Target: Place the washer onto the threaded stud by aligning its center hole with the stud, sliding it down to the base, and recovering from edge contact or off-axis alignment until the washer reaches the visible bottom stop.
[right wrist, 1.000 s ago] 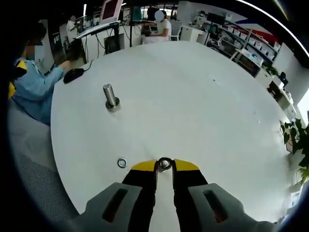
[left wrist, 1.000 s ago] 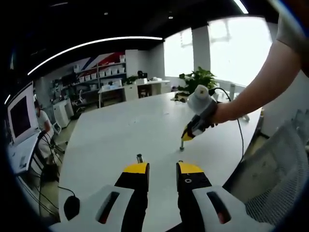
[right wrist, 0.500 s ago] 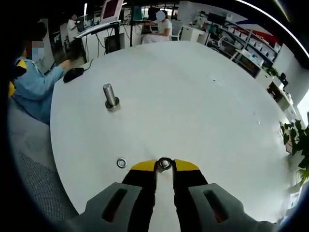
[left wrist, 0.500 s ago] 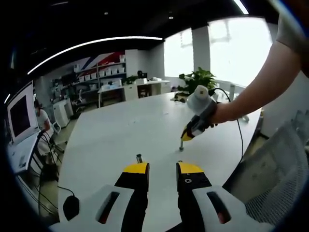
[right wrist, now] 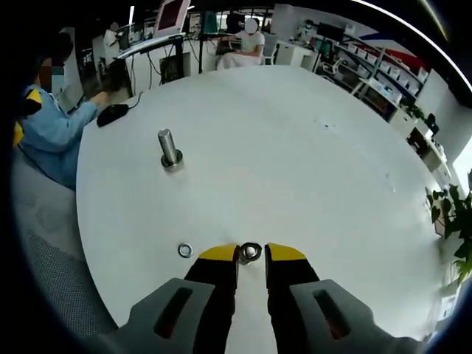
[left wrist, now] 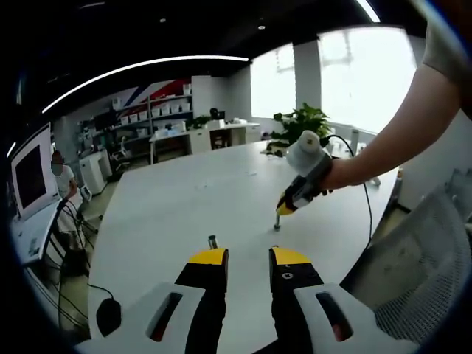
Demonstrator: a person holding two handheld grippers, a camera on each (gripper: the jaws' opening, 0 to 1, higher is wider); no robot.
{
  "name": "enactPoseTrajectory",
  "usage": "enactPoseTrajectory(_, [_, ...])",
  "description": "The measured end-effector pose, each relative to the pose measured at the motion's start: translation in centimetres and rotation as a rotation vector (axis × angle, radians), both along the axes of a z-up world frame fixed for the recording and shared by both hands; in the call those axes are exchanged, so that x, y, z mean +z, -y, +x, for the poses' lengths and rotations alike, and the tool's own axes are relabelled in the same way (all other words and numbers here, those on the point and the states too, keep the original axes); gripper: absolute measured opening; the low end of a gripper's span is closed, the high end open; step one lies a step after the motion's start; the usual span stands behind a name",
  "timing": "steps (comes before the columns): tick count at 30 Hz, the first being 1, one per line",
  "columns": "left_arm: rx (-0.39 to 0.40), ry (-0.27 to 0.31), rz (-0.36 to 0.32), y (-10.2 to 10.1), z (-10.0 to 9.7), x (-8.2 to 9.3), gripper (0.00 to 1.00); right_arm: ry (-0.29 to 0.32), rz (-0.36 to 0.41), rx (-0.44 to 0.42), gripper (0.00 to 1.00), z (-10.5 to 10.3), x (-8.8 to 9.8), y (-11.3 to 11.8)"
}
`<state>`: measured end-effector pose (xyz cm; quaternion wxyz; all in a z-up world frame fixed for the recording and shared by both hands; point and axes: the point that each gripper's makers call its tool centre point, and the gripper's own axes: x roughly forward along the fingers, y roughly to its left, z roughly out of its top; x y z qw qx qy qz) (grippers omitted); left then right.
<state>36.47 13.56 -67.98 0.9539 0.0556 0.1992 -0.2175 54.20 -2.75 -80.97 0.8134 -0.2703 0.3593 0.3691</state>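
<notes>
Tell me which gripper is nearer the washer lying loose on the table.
Right. The right gripper sits just beside the loose washer, its jaws around a second washer. The left gripper hangs back near the threaded stud.

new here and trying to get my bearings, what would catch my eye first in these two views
In the right gripper view, the threaded stud stands upright and alone on the big white table. Nearer, the right gripper has its yellow tips on either side of a washer, with a second washer lying flat on the table just to the left. In the left gripper view, the left gripper hangs open above the table.
</notes>
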Motion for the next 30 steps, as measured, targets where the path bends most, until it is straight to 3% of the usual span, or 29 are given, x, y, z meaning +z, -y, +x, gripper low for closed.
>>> enactPoseTrajectory(9, [0.001,0.001,-0.002,0.0,0.0,0.0,0.2,-0.013,0.02,0.025,0.16,-1.2,-0.1,-0.3])
enactPoseTrajectory(16, [-0.001,-0.002,0.001,0.0,-0.1,0.0,0.2,0.007,0.013,0.067,0.16,-1.1,0.0,-1.0])
enactPoseTrajectory(30, [0.001,-0.005,0.007,0.0,-0.1,-0.1,0.2,-0.012,0.002,0.079,0.18,-1.0,-0.5,-1.0])
